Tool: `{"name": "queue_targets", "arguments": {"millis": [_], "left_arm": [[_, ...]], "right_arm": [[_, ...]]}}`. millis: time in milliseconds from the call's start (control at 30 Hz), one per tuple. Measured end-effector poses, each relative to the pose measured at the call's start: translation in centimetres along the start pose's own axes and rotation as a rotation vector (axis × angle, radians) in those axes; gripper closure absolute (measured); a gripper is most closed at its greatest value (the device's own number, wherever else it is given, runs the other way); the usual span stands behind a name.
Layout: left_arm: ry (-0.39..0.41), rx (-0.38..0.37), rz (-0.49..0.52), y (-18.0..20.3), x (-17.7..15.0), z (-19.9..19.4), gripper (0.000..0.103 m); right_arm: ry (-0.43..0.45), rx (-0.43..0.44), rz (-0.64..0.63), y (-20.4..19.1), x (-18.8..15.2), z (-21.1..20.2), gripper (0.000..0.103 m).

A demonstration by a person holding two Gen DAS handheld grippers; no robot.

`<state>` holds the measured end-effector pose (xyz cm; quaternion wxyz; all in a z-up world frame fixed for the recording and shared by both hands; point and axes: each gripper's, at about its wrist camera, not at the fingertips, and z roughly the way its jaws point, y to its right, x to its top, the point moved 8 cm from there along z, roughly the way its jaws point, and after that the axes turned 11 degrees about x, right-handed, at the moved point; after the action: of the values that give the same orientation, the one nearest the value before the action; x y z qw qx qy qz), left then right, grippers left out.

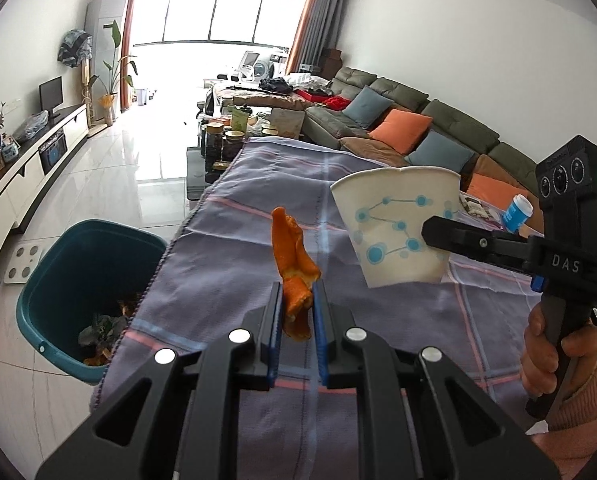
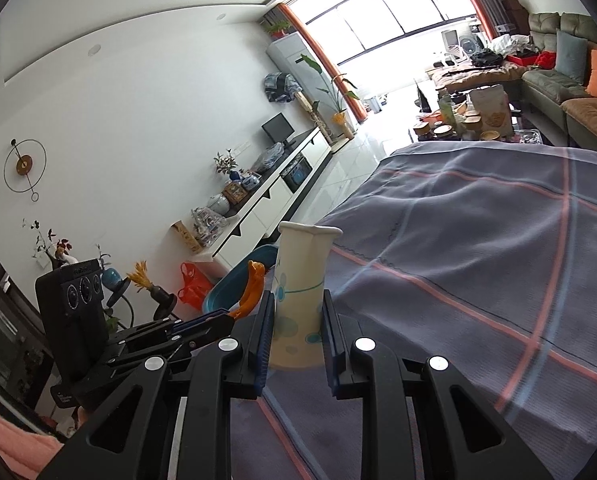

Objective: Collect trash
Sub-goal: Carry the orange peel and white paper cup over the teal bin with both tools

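Note:
My left gripper (image 1: pixel 297 300) is shut on a piece of orange peel (image 1: pixel 292 258) and holds it above the purple checked cloth (image 1: pixel 258 240). My right gripper (image 2: pixel 296 312) is shut on a squashed white paper cup (image 2: pixel 300 280) with blue dots. In the left wrist view the cup (image 1: pixel 398 220) hangs above the cloth to the right of the peel, pinched by the right gripper (image 1: pixel 430 236). The teal trash bin (image 1: pixel 82 280) stands on the floor left of the table, with peel and scraps inside. In the right wrist view the peel (image 2: pixel 252 286) and left gripper (image 2: pixel 218 316) are left of the cup.
A small blue and white cup (image 1: pixel 516 210) lies on the table at the far right. Jars and boxes (image 1: pixel 226 132) stand at the table's far end. A sofa (image 1: pixel 398 120) runs along the right, a white TV cabinet (image 1: pixel 30 160) along the left. A red bag (image 2: pixel 192 284) lies on the floor.

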<state>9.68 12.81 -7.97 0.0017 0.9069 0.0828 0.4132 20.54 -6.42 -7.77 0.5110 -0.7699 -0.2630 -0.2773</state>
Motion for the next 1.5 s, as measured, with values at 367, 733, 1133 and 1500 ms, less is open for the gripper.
{"name": "queue_targets", "arguments": {"millis": [367, 733, 1133, 1500], "left_arm": [[0.013, 0.038, -0.033, -2.3, 0.2, -0.4, 0.088], [0.026, 0.07, -0.054, -4.1, 0.5, -1.0, 0.088], [0.037, 0.099, -0.069, -5.5, 0.8, -1.5, 0.088], [0.047, 0.124, -0.085, -6.8, 1.1, -2.0, 0.088]], "right_arm": [[-0.033, 0.03, -0.005, -0.5, 0.2, 1.7, 0.081], [-0.061, 0.051, -0.009, -1.3, 0.2, 3.6, 0.081], [-0.081, 0.072, -0.02, -1.4, 0.5, 4.6, 0.081], [-0.103, 0.089, -0.038, -2.0, 0.4, 5.7, 0.081]]}}
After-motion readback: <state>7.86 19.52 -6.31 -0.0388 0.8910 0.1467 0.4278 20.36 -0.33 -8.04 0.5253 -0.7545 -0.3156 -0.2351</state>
